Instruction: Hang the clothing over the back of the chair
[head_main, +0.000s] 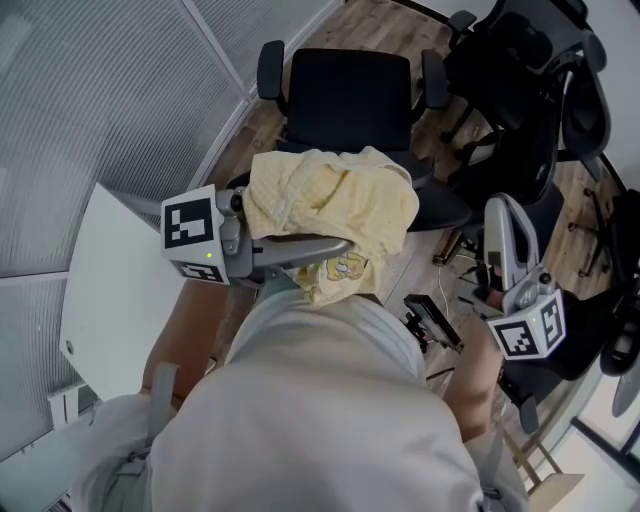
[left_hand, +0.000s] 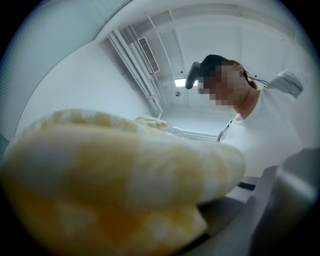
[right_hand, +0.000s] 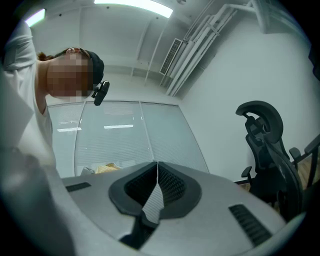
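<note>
Carry-to-chair step. Left gripper (head_main: 335, 246) clamped on bunched yellow clothing (head_main: 335, 195), held at near edge of black chair (head_main: 350, 95), 12 o'clock. Right gripper (head_main: 503, 215), 3 o'clock, jaws together, empty. Next, likely: spread clothing over chair back, release.

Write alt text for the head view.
The left gripper holds a bunched yellow garment before the person, a black chair beyond it. The right gripper, shut and empty, is at right near more dark chairs.
</note>
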